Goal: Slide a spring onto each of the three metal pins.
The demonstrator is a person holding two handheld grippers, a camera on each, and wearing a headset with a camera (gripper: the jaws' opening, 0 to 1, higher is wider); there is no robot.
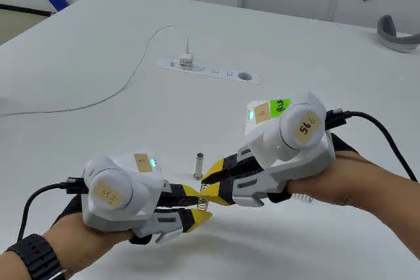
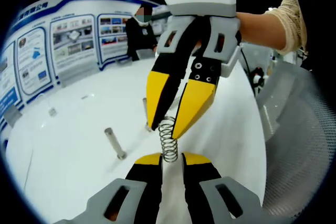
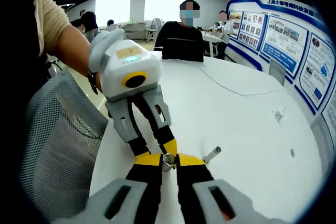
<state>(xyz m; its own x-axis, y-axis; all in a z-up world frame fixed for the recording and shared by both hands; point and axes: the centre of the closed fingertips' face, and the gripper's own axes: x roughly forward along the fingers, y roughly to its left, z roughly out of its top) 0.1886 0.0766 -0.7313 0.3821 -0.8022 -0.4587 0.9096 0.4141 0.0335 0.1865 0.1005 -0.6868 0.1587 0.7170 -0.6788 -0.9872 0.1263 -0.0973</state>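
White table (image 1: 98,50) — left gripper (image 2: 170,158) and right gripper (image 3: 168,159) both clamped on one spring (image 2: 168,136), pin (image 1: 199,165) nearby.

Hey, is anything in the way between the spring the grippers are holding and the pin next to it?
Nothing visible. The spring is pinched between the left gripper and the right gripper. In the left gripper view, bare table lies between it and the pin to its left.
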